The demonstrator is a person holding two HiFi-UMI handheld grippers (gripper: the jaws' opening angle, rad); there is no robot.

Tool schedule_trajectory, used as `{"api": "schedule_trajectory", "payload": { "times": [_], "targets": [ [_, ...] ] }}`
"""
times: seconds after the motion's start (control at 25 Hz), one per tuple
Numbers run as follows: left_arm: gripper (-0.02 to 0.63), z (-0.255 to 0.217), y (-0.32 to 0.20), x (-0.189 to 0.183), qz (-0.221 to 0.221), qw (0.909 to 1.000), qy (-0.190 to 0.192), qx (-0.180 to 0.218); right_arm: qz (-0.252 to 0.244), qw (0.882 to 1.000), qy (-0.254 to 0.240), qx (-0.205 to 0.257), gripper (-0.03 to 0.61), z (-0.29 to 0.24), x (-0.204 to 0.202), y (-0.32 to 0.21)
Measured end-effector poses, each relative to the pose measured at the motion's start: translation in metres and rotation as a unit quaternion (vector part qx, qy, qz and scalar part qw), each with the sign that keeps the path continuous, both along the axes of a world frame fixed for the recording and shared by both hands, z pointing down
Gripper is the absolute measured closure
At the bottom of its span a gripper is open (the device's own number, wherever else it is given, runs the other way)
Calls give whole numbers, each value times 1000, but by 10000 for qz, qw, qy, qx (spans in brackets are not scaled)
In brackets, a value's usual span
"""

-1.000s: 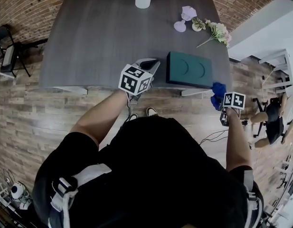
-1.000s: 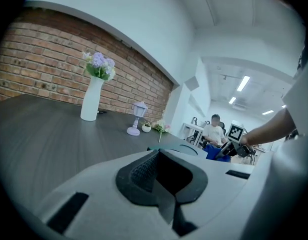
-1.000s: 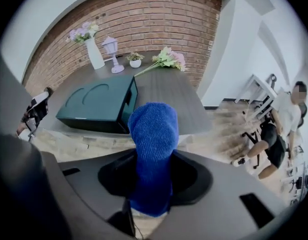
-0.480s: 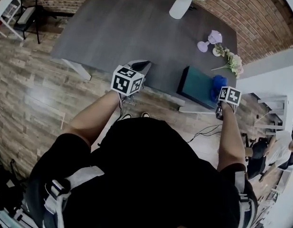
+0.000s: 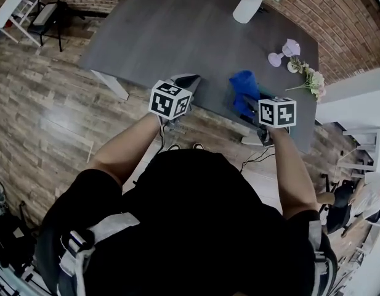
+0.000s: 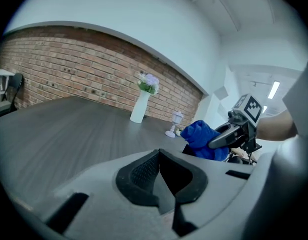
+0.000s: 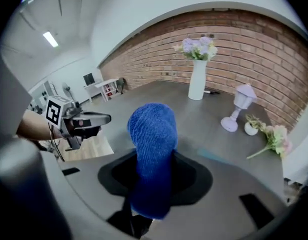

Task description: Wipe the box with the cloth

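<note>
Your right gripper (image 7: 154,165) is pinching the blue cloth (image 7: 151,134): in its own view the cloth rises in a thick roll from between the jaws, which are pressed against it from both sides, and it hides most of what lies just ahead. In the head view the cloth (image 5: 244,91) sits at the near right part of the table (image 5: 177,29), just ahead of your right gripper's marker cube, and it covers the spot where the box lies. Only a thin teal sliver of the box (image 7: 209,155) shows in the right gripper view, just right of the cloth and close to the jaws; whether the cloth presses on the box or hangs just above it cannot be told. Your left gripper (image 6: 159,152) has its jaws pressed together with nothing between them. It is at the table's near edge, to the left of the cloth and apart from it, pointing across the bare tabletop. From the left gripper view you can see your right gripper off to the right with the cloth bunched at its tip. At the far side of the table a white vase (image 5: 248,8) of flowers stands upright. A small lilac ornament (image 5: 282,51) stands beyond the cloth toward the right, and a loose sprig (image 5: 313,79) lies beside it near the table's right edge.
</note>
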State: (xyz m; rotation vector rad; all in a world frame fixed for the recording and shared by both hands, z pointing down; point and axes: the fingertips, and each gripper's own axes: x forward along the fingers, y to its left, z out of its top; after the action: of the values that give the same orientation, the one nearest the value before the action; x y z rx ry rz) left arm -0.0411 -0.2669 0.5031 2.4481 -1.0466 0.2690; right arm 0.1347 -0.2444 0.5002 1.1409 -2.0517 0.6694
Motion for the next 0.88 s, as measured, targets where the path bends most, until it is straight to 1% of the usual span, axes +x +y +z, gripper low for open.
{"api": "schedule_trajectory", "payload": {
  "times": [0.08,0.12,0.2,0.28,0.36,0.44,0.48,0.52,0.56,0.64,0.68,0.72,0.76,0.8,0.84,0.88],
  "targets": [
    [603,0,-1,14,193,9998,23,3,570,9982,205,9,422,2,50,5],
    [603,-1,-1,23,296,9996,37,6,921,9952,318,-8,422,3,80,10],
    [603,-2,0,43,523,9986,57,24,1649,9849,529,-39,422,4,145,27],
    [604,-3,2,63,774,9970,63,48,2390,9685,694,-67,422,3,209,53],
    [604,-3,5,80,1007,9949,54,64,3095,9472,822,-137,422,3,263,85],
    [604,-3,6,91,1174,9931,22,67,3604,9280,901,-274,422,9,299,114],
    [604,-3,7,96,1231,9924,9,65,3742,9220,926,-356,422,13,308,125],
    [604,-4,7,100,1283,9917,2,68,3802,9189,958,-425,422,19,311,132],
    [604,-5,9,104,1337,9910,-8,82,3800,9184,995,-467,422,24,310,135],
    [604,-7,12,112,1443,9894,-50,143,3662,9236,1026,-473,422,35,292,130],
    [604,-8,13,114,1472,9889,-71,167,3525,9290,1039,-443,422,40,274,123],
    [603,-7,13,115,1476,9889,-82,176,3299,9368,1099,-390,422,44,248,114],
    [604,-7,13,114,1459,9891,-82,175,2915,9486,1190,-318,422,46,214,105],
    [603,-7,12,112,1432,9895,-77,173,2326,9650,1189,-238,422,46,170,97],
    [604,-7,11,110,1402,9899,-75,173,1579,9823,992,-171,422,43,117,91],
    [603,-7,10,107,1369,9904,-75,175,814,9946,634,-138,422,39,63,89]
  ]
}}
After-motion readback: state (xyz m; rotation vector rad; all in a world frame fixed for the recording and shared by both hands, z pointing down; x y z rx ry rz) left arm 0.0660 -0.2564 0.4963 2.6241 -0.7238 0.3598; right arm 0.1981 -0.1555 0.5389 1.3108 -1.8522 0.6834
